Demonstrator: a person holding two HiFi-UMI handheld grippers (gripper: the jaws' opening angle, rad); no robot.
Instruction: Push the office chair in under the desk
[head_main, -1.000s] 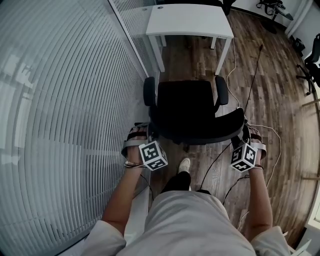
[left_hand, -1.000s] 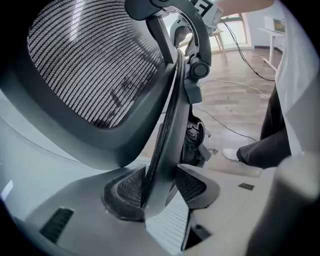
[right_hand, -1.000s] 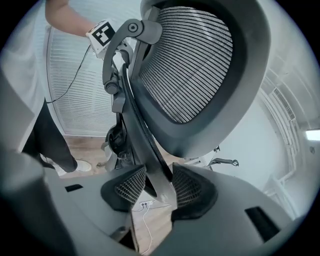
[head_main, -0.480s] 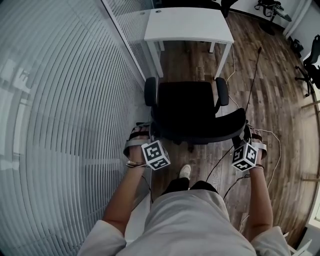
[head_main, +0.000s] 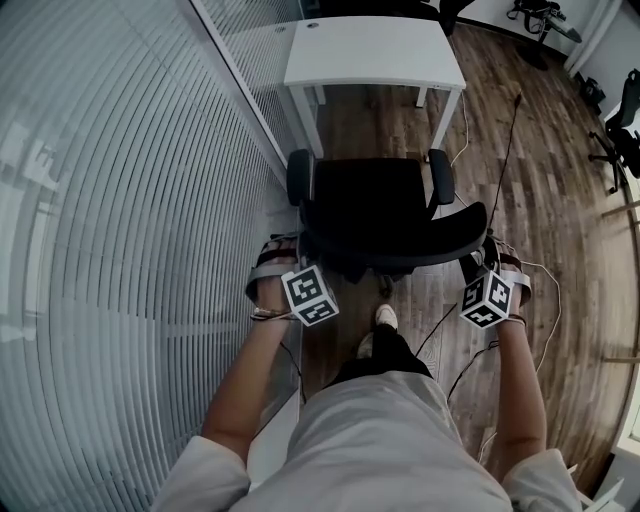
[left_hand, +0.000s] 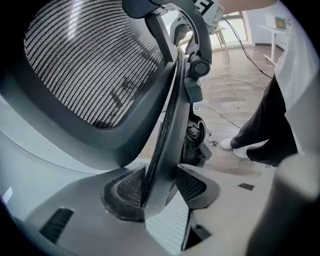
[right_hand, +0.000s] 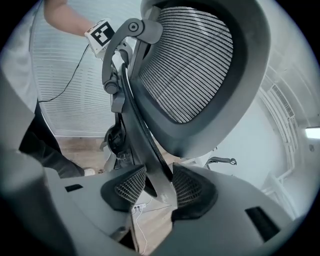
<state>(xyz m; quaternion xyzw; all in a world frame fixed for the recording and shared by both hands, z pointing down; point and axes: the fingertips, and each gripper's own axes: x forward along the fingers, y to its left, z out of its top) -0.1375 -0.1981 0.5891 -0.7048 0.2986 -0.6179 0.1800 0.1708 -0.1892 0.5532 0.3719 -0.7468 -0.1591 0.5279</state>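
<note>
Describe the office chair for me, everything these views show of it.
The office chair is black and stands upright on the wood floor, its seat facing the white desk and not yet under it. It has a dark seat, two rounded armrests and a curved backrest of striped mesh in a dark frame. The left tool and right tool each clamp a side edge of the backrest.

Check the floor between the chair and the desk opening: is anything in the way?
Nothing visible: the floor between the office chair and the desk is bare. A cable lies outside the right desk leg, off the path. The chair's left armrest lines up close to the left desk leg and might catch.
</note>
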